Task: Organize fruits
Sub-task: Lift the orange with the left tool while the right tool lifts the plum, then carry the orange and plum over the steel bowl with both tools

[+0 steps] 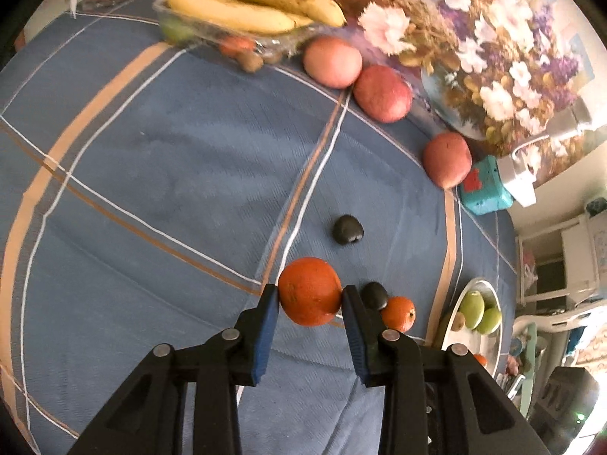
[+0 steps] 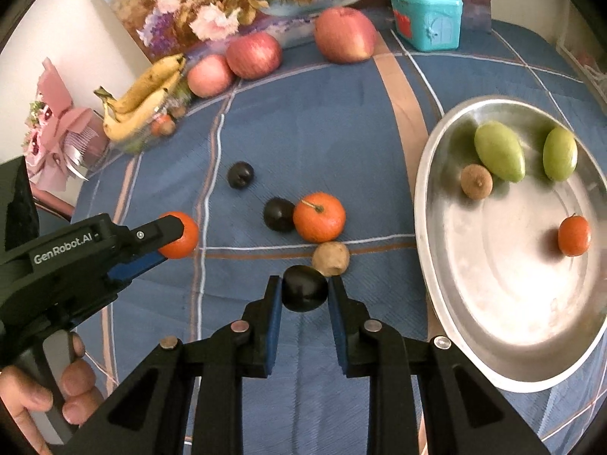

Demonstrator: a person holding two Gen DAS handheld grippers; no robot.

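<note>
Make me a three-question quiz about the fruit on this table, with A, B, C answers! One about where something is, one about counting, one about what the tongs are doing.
1. Where do the yellow bananas lie?
A. in the metal dish
B. on a clear plastic tray at the far edge of the table
C. on the teal box

2. How many green oval fruits are in the round silver metal dish?
A. two
B. four
C. none

3. What do the right tongs hold?
A. nothing
B. a red apple
C. a small dark plum

Answers: 1 B, the bunch rests on the clear tray. 2 A, two lie side by side. 3 C, both blue pads press the plum.
</note>
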